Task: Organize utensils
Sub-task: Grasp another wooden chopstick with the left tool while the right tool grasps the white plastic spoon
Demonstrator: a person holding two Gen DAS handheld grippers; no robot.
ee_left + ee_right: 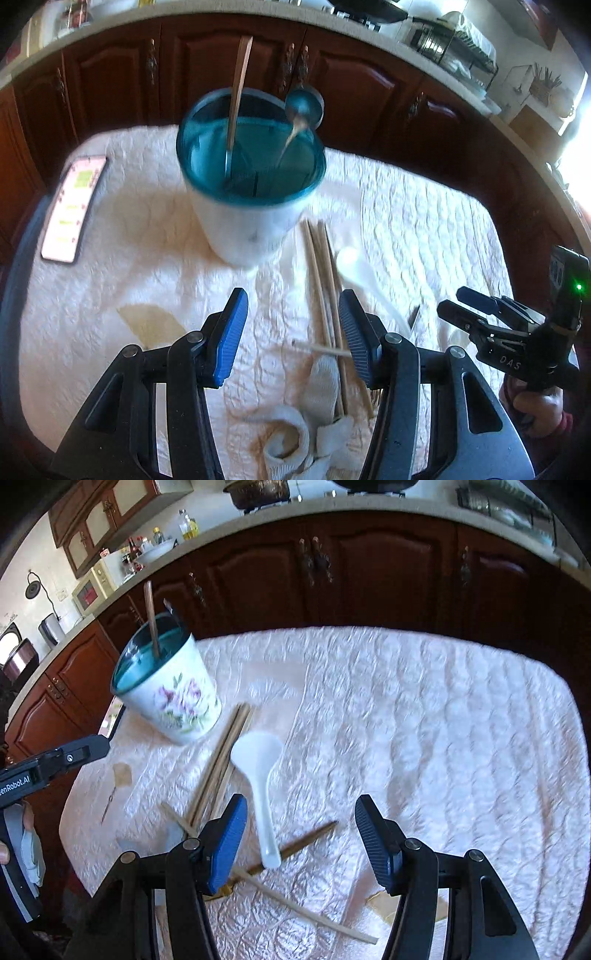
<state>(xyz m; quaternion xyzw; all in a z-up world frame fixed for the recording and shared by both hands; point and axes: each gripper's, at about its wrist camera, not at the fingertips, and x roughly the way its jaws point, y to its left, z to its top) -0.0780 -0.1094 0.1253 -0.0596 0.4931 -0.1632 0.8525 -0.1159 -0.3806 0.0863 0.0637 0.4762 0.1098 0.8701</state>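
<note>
Gathering step: loose utensils lie on the quilted bench (424,716); judged early, since most are not yet in the holder.
Holder: floral cup with teal rim (173,690), ahead and to the left of the right gripper, already carrying a wooden stick and a ladle-like spoon (303,107).
Right gripper (301,840): open, nothing between the pads, pointed down at the bench.
Rice paddle (260,775): white plastic, lying flat just ahead of the right gripper, handle end reaching in between its fingers and resting across a dark chopstick (306,840).
Left gripper (293,332): open and empty, angled down over the bundle.
Chopstick bundle (319,266): several wooden sticks lying together just ahead of the left gripper, running from between its fingers toward the cup's foot.
Cloth (314,424): crumpled white rag under the left gripper, touching the sticks' near ends.
Next move, judged: each gripper lowers around its target, right on the paddle handle, left on the sticks, and closes squarely.
Risk: thin sticks may roll or splay apart.
</note>
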